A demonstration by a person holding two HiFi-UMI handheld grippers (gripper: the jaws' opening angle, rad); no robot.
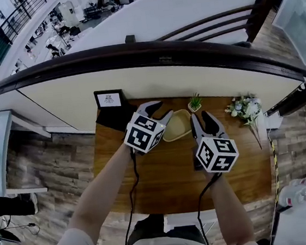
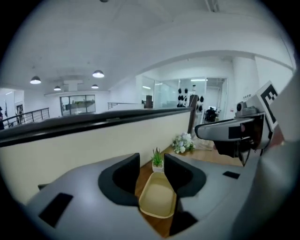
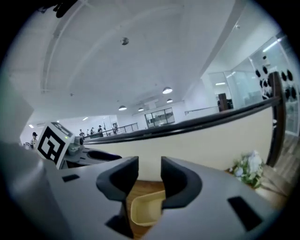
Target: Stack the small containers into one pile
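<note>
We see 1 shallow tan container (image 1: 176,126), smooth, matte and round-cornered, lying on the brown wood-grain bench (image 1: 165,183) between our 2 grippers; the left gripper (image 1: 164,108) holds its black padded jaws apart over the container's rim, not pressing it; the right gripper (image 1: 200,115) likewise has its jaws parted, gripping nothing; a small spiky potted plant (image 1: 194,102) stands just behind.

We see a tan container (image 1: 176,126); the surface (image 1: 166,186) is brown wood-grain; the left tongs (image 1: 160,111) and right tongs (image 1: 201,117) are grey, their marker cubes (image 1: 143,132) black-and-white; the plant (image 1: 194,101) is green.
</note>
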